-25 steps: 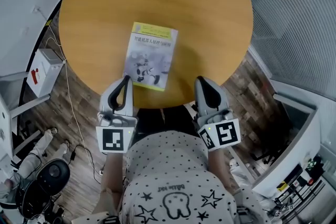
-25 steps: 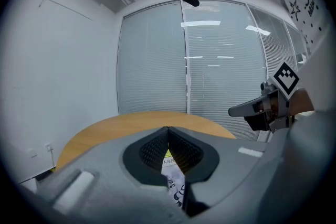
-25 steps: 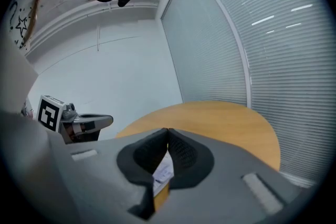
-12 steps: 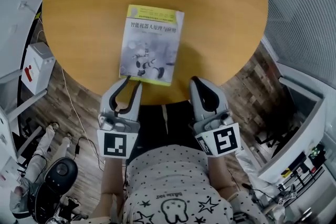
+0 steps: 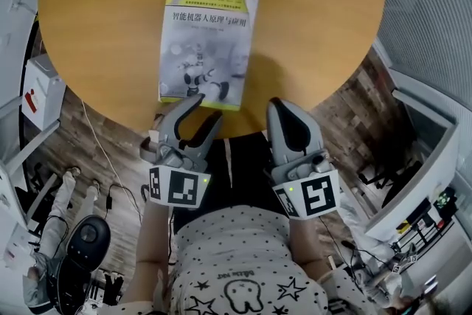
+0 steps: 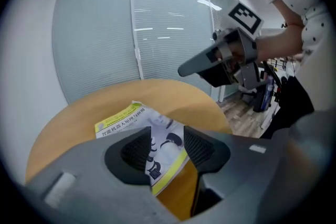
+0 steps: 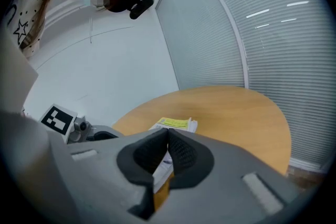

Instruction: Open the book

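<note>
The book (image 5: 205,48) lies closed and face up on the round wooden table (image 5: 317,18); its cover is white and grey with a yellow band. My left gripper (image 5: 207,109) stands at the book's near edge, tilted downward. Its jaws have just been opening and stand wide, with nothing pressed between the pads. In the left gripper view the book's (image 6: 137,119) near corner shows through the gap of the left gripper (image 6: 165,148). My right gripper (image 5: 286,108) hovers over the table's near edge, right of the book, and is shut. Its pads meet in the right gripper view (image 7: 168,136), with the book (image 7: 176,124) beyond.
A white box (image 5: 35,88) and cables lie on the wood floor left of the table. A dark chair base (image 5: 82,238) stands at the lower left. Glass walls with blinds (image 6: 168,34) ring the far side. The person's body is right behind the grippers.
The left gripper went from shut to wide open, rolled, and sank to the book's near edge. The right gripper dropped a little. The book looks larger in the head view.
</note>
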Motion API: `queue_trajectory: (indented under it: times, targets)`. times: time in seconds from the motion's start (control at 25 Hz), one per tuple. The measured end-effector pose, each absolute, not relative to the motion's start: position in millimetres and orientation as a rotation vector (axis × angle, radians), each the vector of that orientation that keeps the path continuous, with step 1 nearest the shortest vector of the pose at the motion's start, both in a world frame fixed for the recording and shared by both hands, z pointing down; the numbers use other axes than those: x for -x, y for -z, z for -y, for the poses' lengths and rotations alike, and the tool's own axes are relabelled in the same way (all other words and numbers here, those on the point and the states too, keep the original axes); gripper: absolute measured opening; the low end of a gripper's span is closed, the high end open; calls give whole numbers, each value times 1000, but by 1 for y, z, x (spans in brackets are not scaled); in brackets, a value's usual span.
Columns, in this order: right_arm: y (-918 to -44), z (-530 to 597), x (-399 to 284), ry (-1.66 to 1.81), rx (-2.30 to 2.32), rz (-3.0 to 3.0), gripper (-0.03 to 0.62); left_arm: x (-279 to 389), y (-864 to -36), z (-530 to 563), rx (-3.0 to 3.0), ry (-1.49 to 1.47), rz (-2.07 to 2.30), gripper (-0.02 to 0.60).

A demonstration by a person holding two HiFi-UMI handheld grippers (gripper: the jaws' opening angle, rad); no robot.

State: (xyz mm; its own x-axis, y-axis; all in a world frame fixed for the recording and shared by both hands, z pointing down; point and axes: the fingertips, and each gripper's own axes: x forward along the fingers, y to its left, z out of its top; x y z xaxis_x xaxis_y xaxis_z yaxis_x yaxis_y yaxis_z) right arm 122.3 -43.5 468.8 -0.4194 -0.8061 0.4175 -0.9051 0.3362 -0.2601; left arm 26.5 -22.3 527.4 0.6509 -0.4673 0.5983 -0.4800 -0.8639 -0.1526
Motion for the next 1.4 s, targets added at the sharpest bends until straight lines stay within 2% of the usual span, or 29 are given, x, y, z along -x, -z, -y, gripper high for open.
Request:
queue_trajectory:
  times: [0.2, 0.72, 0.92, 1.2, 1.4]
  targets:
    - [-480, 40, -120, -711, -1563, 2353, 3, -32, -557, 9, -2927, -1272, 640, 209]
    - [-498, 31, -119, -768, -1581, 2297, 3, -32, -593, 6, -2897, -1401, 482, 210]
    - [-495, 32, -119, -767, -1595, 2291, 3, -30, -584, 6, -2868, -1299, 484, 188]
    - [-493, 34, -120, -768, -1613, 2289, 3, -14, -548, 34, -2726, -858, 783, 155]
    - [-493, 33, -120, -766, -1617, 2291, 3, -16, -556, 32, -2682, -892, 847, 153]
